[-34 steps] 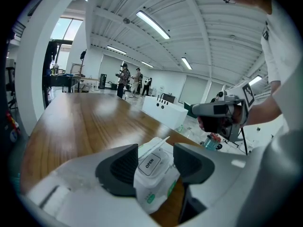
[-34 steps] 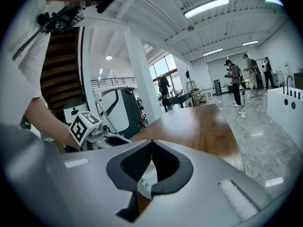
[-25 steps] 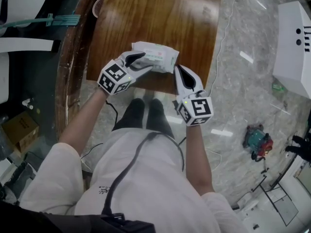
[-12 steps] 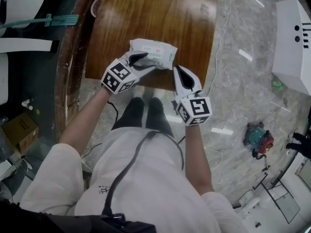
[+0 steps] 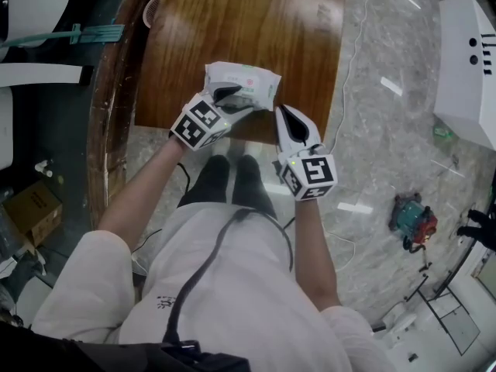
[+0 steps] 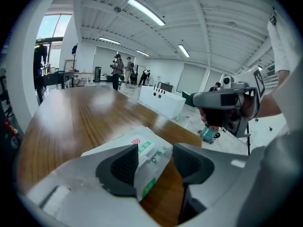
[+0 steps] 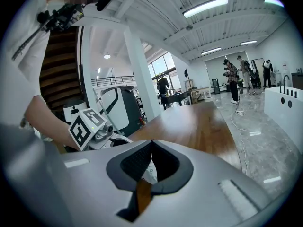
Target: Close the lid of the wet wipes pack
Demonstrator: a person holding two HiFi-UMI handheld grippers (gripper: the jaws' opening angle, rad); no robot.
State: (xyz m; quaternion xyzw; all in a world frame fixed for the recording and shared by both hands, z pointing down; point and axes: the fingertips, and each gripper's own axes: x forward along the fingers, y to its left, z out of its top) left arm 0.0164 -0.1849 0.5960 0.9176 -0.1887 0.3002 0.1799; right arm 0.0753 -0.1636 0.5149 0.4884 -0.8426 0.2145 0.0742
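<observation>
Wooden worktop (image 5: 232, 22) carries the pack (image 5: 252, 80) at its edge; left gripper (image 5: 236, 101) has fingers (image 6: 118, 169) released, straddling the pack's corner; right gripper (image 5: 283, 113), fingers clenched on nothing, sits just beside.

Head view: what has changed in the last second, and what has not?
The left gripper moved right, toward the wet wipes pack; its open jaws straddle the pack's near corner. Nothing was gripped or released. The right gripper stayed shut beside the pack; the pack stayed on the table.
</observation>
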